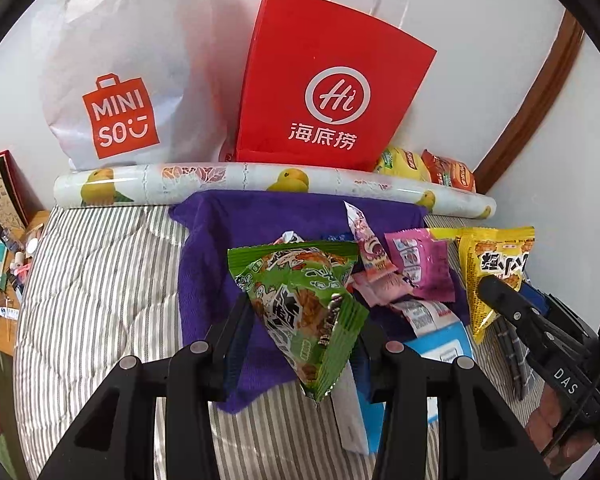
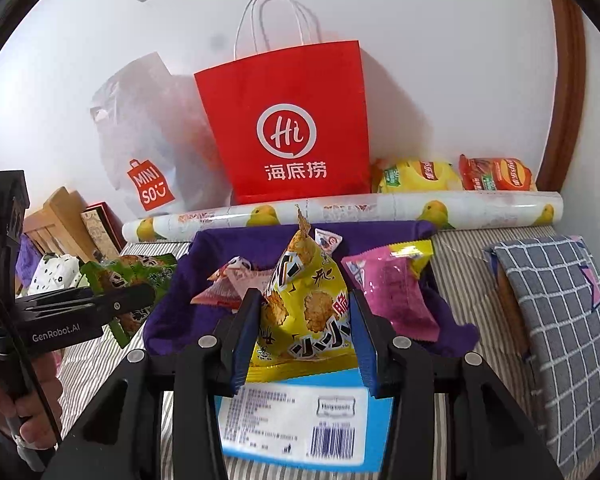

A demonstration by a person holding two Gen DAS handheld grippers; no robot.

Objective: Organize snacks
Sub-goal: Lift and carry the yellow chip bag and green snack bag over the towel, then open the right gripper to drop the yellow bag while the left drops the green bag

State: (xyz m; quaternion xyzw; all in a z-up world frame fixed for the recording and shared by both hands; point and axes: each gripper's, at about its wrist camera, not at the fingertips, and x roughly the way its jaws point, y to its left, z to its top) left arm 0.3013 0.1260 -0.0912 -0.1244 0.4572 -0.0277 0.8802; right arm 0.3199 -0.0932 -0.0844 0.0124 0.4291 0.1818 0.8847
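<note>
My left gripper (image 1: 300,320) is shut on a green snack packet (image 1: 304,300) and holds it above the purple cloth (image 1: 216,240). My right gripper (image 2: 306,320) is shut on a yellow snack packet (image 2: 308,312), also seen in the left wrist view (image 1: 496,268). On the cloth lie pink packets (image 2: 388,296), small pale pink sachets (image 2: 228,284) and a blue-and-white box (image 2: 300,416). A red paper bag (image 2: 288,128) and a white MINISO plastic bag (image 1: 120,80) stand against the wall behind.
A lemon-printed roll (image 2: 340,212) lies between the bags and the cloth. Yellow (image 2: 420,176) and red (image 2: 496,174) chip bags sit behind it at the right. A grey checked cushion (image 2: 560,320) lies right. The striped bedcover (image 1: 100,280) spreads left, beside a cluttered wooden shelf (image 1: 4,240).
</note>
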